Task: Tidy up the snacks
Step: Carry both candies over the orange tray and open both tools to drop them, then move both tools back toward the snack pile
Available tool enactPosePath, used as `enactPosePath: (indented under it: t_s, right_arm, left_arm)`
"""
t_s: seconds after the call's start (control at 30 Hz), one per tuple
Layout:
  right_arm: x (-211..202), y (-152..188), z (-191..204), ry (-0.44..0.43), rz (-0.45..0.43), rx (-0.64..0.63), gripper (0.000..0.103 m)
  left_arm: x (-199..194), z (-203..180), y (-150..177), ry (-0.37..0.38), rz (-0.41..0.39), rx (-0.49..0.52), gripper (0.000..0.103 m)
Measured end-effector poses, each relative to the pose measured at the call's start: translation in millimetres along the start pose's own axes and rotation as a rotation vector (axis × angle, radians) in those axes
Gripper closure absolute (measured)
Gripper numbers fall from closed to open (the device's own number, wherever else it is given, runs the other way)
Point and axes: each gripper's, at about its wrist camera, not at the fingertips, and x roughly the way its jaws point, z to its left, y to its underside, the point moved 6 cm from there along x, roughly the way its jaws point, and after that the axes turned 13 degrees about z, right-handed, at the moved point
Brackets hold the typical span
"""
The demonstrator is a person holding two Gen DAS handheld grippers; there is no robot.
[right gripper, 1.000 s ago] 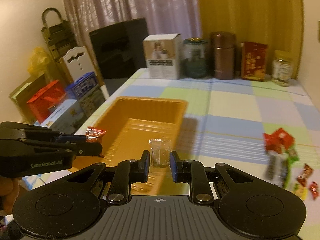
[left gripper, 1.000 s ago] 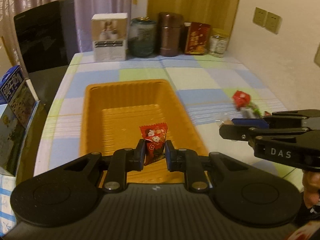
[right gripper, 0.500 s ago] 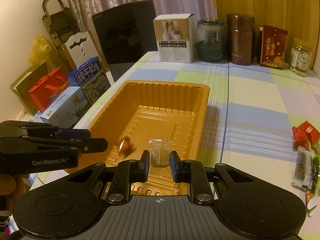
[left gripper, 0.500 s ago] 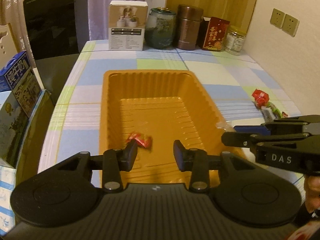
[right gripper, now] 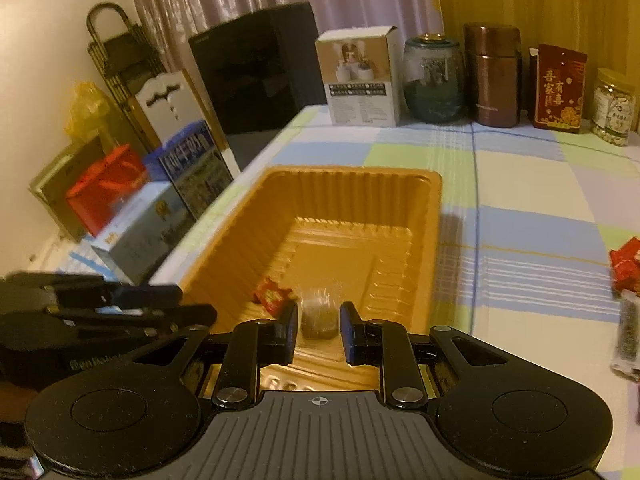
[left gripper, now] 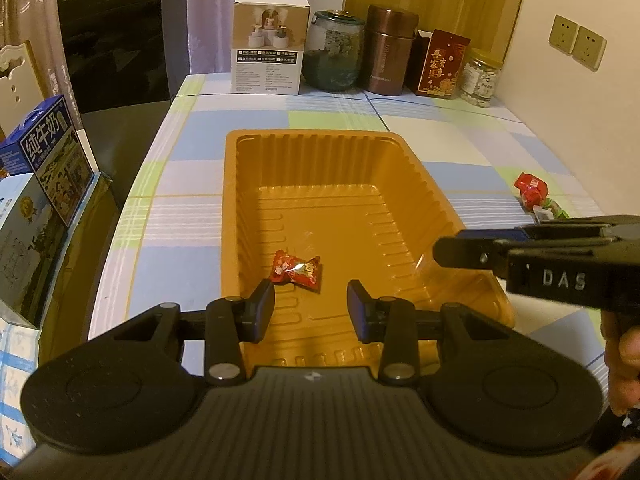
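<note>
Left gripper over the near end of the orange tray, jaws have just been opening and now stand apart with nothing between them. Red candy lies on the tray floor just ahead of its fingertips. Right gripper also over the tray's near end, jaws nearly closed, clamped on a clear-wrapped snack. More wrapped snacks sit on the checked tablecloth, well right of the tray

Blurred snacks run off the right edge.
</note>
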Motion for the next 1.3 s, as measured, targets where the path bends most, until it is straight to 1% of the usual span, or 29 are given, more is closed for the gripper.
enactPosePath:
  t_s: [0.03,0.07,0.1,0.13,0.43,0.6,0.7,0.9,1.07,1.3]
  right_arm:
    - [-0.4,-1.2,-0.8,-0.013,-0.003,0.013,0.079]
    - [-1.0,-1.4,-3.1,-0.014,-0.006,0.028,0.065]
    - [-3.0,-2.1,-4.4,-0.011,-0.013,0.041,0.043]
    - [-6.2,-2.2,-5.6,-0.01,-0.026,0.05,0.039]
    - [-34.5,6.2,-15.1,0.024,-0.042,0.087,0.039]
    - [-62.9,11.9,-23.2,0.053,-0.069,0.12,0.039]
    - [-82.9,16.6,-29.9,0.069,-0.091,0.137,0.039]
    - [-125.2,31.0,-47.1,0.114,-0.139,0.188,0.039]
    - [-160.4,43.2,-66.1,0.166,-0.177,0.217,0.039]
    - [-195.6,63.6,-91.6,0.239,-0.213,0.237,0.039]
  left_arm:
    - [-0.1,0.5,0.4,-0.001,0.0,-0.001,0.065]
    - [-0.3,0.7,0.3,-0.002,0.0,-0.001,0.062]
    - [-0.8,0.7,0.6,-0.001,-0.002,0.0,0.059]
    - [-1.4,0.8,0.7,-0.001,-0.004,-0.001,0.058]
    - [-14.9,-11.9,0.9,0.0,-0.017,0.01,0.053]
    - [-29.7,-24.6,1.8,-0.001,-0.034,0.018,0.043]
    - [-39.5,-34.5,1.2,0.006,-0.044,0.025,0.04]
    - [-56.2,-60.7,1.2,0.018,-0.062,0.048,0.031]
    - [-63.7,-88.6,2.3,0.033,-0.068,0.076,0.026]
    - [-67.9,-126.7,4.8,0.068,-0.068,0.113,0.022]
